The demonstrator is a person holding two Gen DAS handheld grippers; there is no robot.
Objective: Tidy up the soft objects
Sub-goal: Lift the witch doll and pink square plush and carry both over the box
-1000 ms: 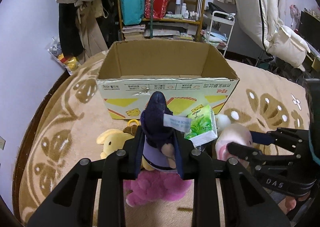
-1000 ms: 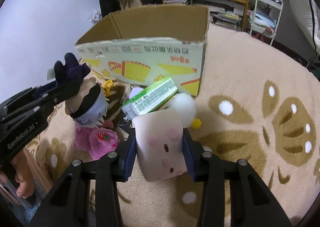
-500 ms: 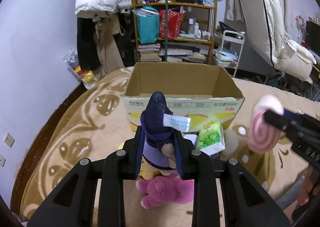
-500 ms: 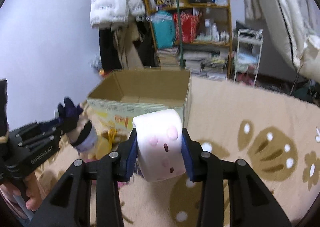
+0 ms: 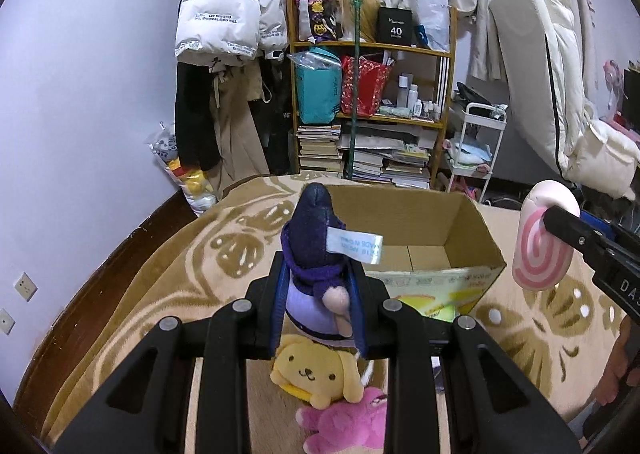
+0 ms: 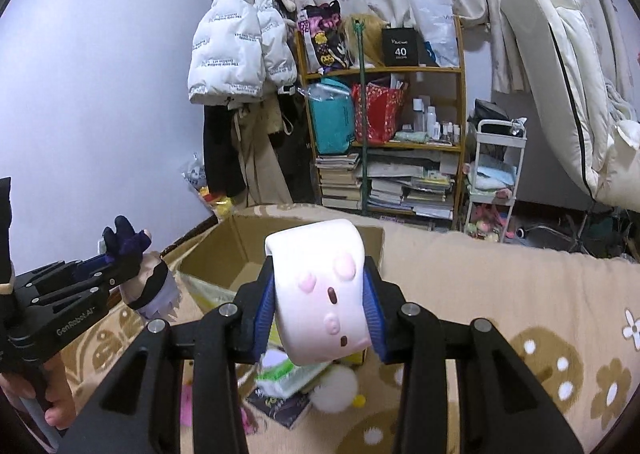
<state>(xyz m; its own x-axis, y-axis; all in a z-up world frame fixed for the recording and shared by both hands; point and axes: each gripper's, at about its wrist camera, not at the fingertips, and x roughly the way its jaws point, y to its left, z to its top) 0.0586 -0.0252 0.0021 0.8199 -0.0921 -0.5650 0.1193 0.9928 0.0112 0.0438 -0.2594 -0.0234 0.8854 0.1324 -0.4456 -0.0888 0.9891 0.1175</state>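
My left gripper (image 5: 318,294) is shut on a purple-hooded doll (image 5: 316,250) with a white tag, held high in front of the open cardboard box (image 5: 472,230). My right gripper (image 6: 320,306) is shut on a white-and-pink roll plush (image 6: 320,290) with a small face, also raised near the box (image 6: 224,250). In the left wrist view the roll plush (image 5: 540,254) shows its pink swirl end at the right. In the right wrist view the doll (image 6: 148,278) and left gripper (image 6: 116,274) are at the left. The box looks empty inside.
On the patterned beige carpet (image 5: 160,278) below lie a yellow dog plush (image 5: 316,370), a pink plush (image 5: 352,422), a green tissue pack (image 6: 288,374) and a white pom-pom (image 6: 336,390). A cluttered shelf (image 5: 372,106), hanging coats and a white cart (image 5: 476,150) stand behind.
Both grippers have risen well above the carpet with their plush toys, and the box's open top has come into view from above. The toys on the carpet stay in place.
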